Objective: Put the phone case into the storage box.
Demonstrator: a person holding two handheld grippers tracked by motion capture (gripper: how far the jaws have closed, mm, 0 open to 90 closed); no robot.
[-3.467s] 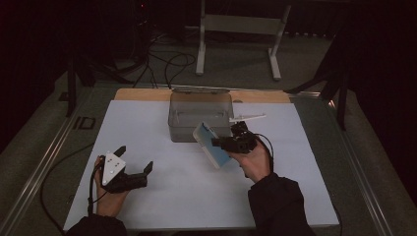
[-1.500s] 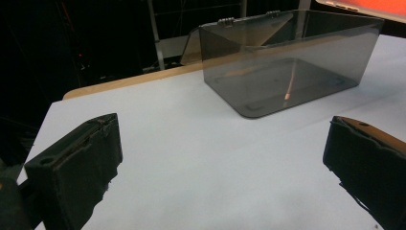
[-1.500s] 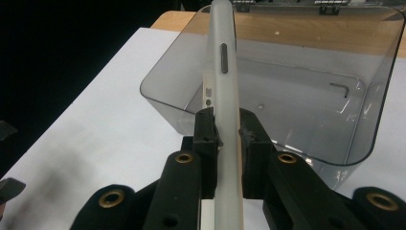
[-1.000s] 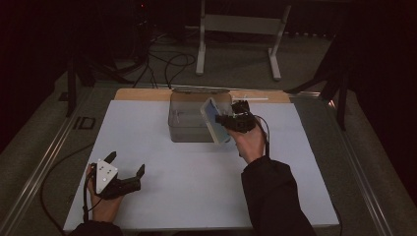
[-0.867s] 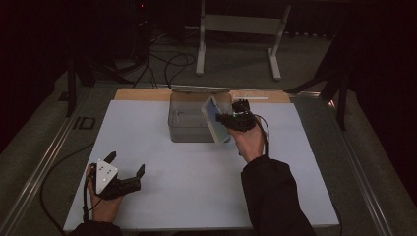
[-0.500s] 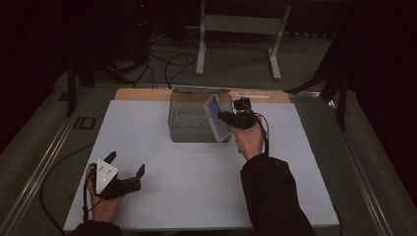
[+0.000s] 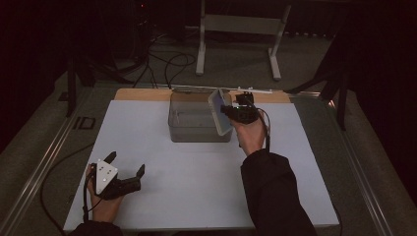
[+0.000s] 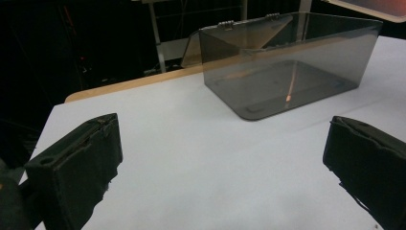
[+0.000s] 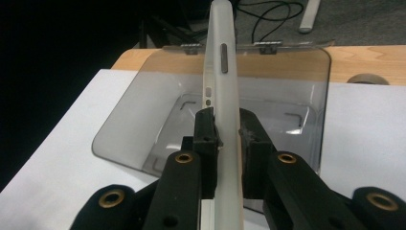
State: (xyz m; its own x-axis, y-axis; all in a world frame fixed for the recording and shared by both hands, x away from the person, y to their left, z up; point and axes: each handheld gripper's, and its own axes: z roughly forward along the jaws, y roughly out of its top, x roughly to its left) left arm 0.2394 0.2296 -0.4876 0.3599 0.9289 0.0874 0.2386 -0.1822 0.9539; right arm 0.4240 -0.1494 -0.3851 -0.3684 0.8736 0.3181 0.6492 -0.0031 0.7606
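Held thing: a thin, flat slab with rounded corners, a phone in a frosted translucent case [image 9: 224,96]; matte, milky plastic with a long side button and two small ones along its edge.
Where it is: gripped on edge, raised over the right end of the bin, seen in the high view as a pale tilted panel [image 7: 220,111].
Right hand-held gripper [image 9: 225,139]: its two black jaws are clamped on the phone's faces, pads pressed flat to both sides; brass-coloured rivets show on the linkage.
Left hand-held gripper [image 7: 125,164]: jaws spread wide apart with nothing between them, resting low at the near left of the tabletop; a grey three-cornered plate sits on top.
Bin: one smoky, see-through plastic box [image 7: 196,118], rectangular with rounded corners, smooth walls, its hinged lid folded back behind.
Tabletop [image 7: 196,172]: smooth white sheet over a wooden board whose pale edge shows at the far side.
Right gripper view adds: the phone's side buttons, and moulded marks on the bin floor.
Left gripper view adds: the bin [image 8: 287,72] from low down, its two small lid hinges, and foam-like texture on the jaw pads [image 8: 76,172].
High view adds: both sleeved forearms, floor cables and a metal stand beyond.
Count: two grippers, one phone, one bin.
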